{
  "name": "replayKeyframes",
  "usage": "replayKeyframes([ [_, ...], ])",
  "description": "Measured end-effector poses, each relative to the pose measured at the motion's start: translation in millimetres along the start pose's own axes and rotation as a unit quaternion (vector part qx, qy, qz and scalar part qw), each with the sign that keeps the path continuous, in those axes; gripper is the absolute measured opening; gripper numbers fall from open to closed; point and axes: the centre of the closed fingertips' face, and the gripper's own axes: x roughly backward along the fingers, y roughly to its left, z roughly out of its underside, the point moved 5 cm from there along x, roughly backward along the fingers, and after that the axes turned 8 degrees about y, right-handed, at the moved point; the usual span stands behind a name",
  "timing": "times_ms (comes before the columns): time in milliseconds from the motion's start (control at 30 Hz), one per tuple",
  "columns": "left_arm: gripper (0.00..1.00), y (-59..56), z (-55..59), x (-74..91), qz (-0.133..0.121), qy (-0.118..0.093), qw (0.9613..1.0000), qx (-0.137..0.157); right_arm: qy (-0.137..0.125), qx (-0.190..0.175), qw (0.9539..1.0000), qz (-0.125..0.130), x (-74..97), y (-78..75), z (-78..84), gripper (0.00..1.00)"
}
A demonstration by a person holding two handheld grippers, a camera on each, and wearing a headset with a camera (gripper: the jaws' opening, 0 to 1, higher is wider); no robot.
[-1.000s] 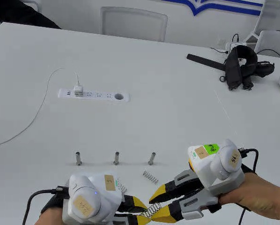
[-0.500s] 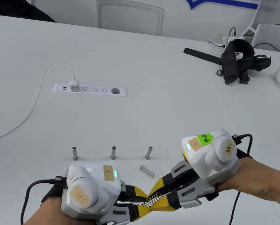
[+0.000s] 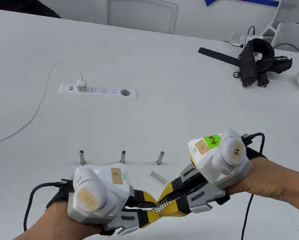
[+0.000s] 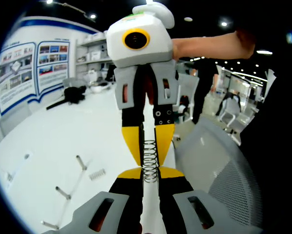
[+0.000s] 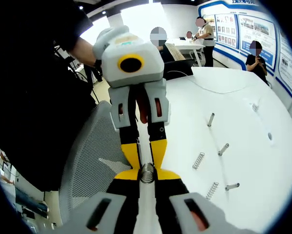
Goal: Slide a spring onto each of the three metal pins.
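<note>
Three short metal pins (image 3: 82, 157) (image 3: 123, 156) (image 3: 160, 158) stand bare in a row on the white table (image 3: 189, 110). In front of them my left gripper (image 3: 152, 210) and right gripper (image 3: 170, 202) meet tip to tip over the table's near edge. A small steel spring (image 3: 162, 206) spans between them, and each gripper is shut on one end of it. The left gripper view shows the spring (image 4: 150, 163) running from my own yellow tips up into the right gripper's jaws. A loose spring (image 3: 158, 176) lies near the right pin, and the right gripper view shows a second loose spring (image 5: 212, 190).
A white power strip (image 3: 97, 91) with a plugged charger and trailing cable lies behind the pins. A black strap bundle (image 3: 257, 62) sits at the far right. A white mesh chair (image 4: 224, 180) stands just off the near table edge.
The right gripper's jaws, wide apart a second ago, have come together on the spring held by the left gripper. Both grippers sit a little higher in the picture; the camera has shifted.
</note>
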Motion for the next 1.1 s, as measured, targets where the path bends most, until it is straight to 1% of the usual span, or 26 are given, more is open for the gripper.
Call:
replayKeyframes([
  [67, 0.11, -0.1, 1.0, 1.3, -0.001, 0.0, 1.0, 0.0, 0.001, 0.001, 1.0, 0.0, -0.6, -0.1, -1.7, 0.12],
  [233, 0.12, 2.4, 5.8, 6.7, -0.003, -0.005, 0.9999, 0.013, 0.0, 0.002, 1.0, -0.002, -2.5, -1.9, -7.3, 0.12],
  [433, 0.17, 7.7, 17.3, 16.5, -0.015, 0.0, 0.9995, 0.029, -0.011, -0.002, 0.9999, -0.005, -4.0, -3.7, -17.9, 0.12],
  [500, 0.19, 10.8, 21.1, 20.4, -0.02, 0.0, 0.9989, 0.042, -0.011, -0.002, 0.9999, -0.004, -5.2, -3.4, -19.7, 0.12],
  [600, 0.2, 14.2, 26.1, 25.1, -0.028, -0.001, 0.9983, 0.052, -0.012, -0.009, 0.9999, 0.001, -6.7, -7.2, -20.3, 0.12],
  [700, 0.2, 15.8, 30.2, 29.5, -0.037, -0.002, 0.9977, 0.056, -0.013, -0.012, 0.9998, 0.005, -7.8, -10.1, -18.5, 0.12],
  [867, 0.21, 19.1, 42.7, 35.4, -0.051, 0.001, 0.9961, 0.072, -0.001, -0.016, 0.9997, 0.018, -9.1, -16.6, -14.5, 0.12],
  [967, 0.22, 21.9, 50.8, 38.9, -0.063, 0.004, 0.9949, 0.078, 0.008, -0.028, 0.999, 0.035, -10.4, -26.3, -10.8, 0.12],
  [1000, 0.23, 23.5, 53.4, 40.5, -0.069, 0.001, 0.9941, 0.083, 0.012, -0.033, 0.9987, 0.036, -11.7, -28.9, -9.2, 0.12],
  [1067, 0.27, 25.8, 57.8, 42.7, -0.076, -0.002, 0.9917, 0.103, 0.019, -0.048, 0.9979, 0.039, -14.1, -32.7, -6.2, 0.12],
  [1100, 0.28, 27.7, 61.4, 44.4, -0.082, -0.003, 0.9908, 0.108, 0.028, -0.048, 0.9975, 0.043, -15.8, -35.4, -4.0, 0.12],
])
